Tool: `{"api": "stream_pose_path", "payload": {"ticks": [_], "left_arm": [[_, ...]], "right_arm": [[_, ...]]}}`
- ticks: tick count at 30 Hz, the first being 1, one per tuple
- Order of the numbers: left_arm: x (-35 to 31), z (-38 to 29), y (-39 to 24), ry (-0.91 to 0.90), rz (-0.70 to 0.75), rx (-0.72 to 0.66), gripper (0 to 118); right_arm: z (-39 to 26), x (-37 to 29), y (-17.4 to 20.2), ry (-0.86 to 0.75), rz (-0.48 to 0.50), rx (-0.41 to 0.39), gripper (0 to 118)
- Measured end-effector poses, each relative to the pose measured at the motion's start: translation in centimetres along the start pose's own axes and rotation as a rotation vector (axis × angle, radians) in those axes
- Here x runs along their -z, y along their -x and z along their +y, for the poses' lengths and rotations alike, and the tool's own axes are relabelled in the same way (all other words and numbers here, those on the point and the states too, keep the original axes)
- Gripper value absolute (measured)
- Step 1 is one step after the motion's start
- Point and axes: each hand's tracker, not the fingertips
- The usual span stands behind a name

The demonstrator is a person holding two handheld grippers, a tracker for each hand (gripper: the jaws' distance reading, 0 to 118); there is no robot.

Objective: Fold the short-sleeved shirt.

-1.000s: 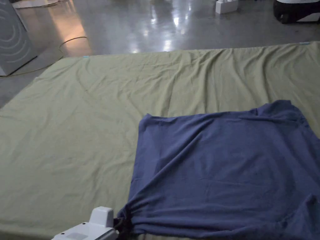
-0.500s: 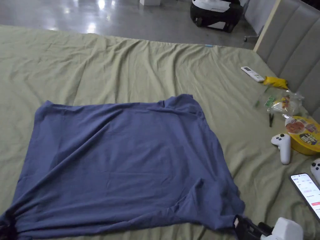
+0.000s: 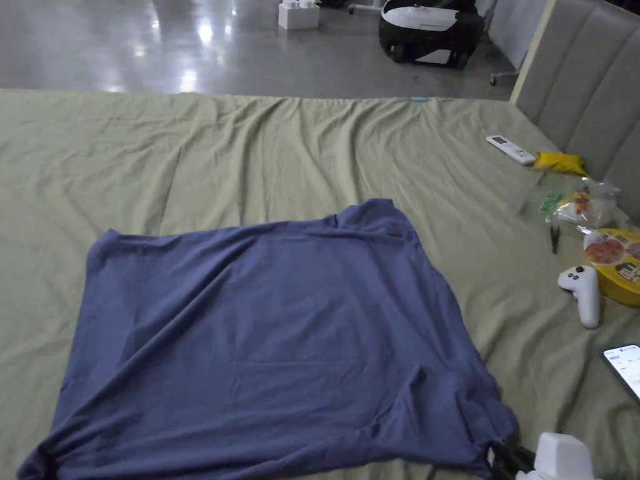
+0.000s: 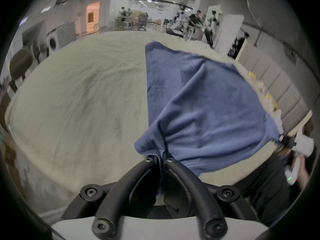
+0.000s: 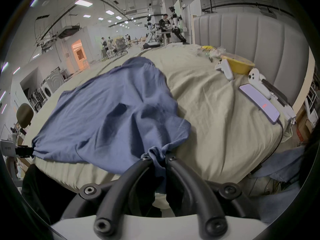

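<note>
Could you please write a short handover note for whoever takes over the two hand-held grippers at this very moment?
Left hand-held gripper: shut on the near left corner of the blue shirt.
Right hand-held gripper: shut on a bunched bit of the shirt's near right corner.
Shirt: spread fairly flat on the green sheet, near edge stretched between the two grippers, far edge lying on the sheet.
Beside it, on the right: a white controller, a phone and a yellow bowl.
Done: both near corners gripped.
Left: no fold is visible yet, so probably all of the folding.
</note>
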Motion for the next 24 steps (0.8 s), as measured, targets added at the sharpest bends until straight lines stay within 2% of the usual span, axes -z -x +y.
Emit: {"api": "stream_pose_path", "payload": {"ticks": [6,10,15,17,21,22,23,24], "left_arm": [[-2.9,3.7,-1.2,-0.081,-0.099,-0.084,6],[-2.3,9.8,-1.6,-0.151,-0.129,-0.139,6],[3.1,16.3,0.4,-0.124,-0.071,-0.178,6],[5.3,17.7,1.2,-0.113,-0.039,-0.228,6],[9.2,18.2,2.0,-0.066,-0.014,-0.355,6],[9.8,17.9,1.9,-0.084,-0.015,-0.345,13],[10.3,17.7,1.9,-0.091,-0.012,-0.351,31],[10.8,17.5,1.7,-0.104,0.03,-0.338,68]], "right_arm": [[5.3,-1.9,1.0,-0.145,0.032,-0.03,9],[12.0,1.1,1.6,-0.188,0.062,-0.003,9],[19.5,8.2,2.9,-0.124,0.036,-0.013,9],[20.8,10.9,3.3,-0.09,0.018,0.003,9],[21.2,15.7,4.8,0.028,-0.011,-0.02,9],[20.9,16.7,5.1,0.047,-0.022,-0.029,14],[20.6,17.5,5.2,0.077,-0.036,-0.026,30],[20.2,18.3,5.2,0.115,-0.035,-0.022,65]]}}
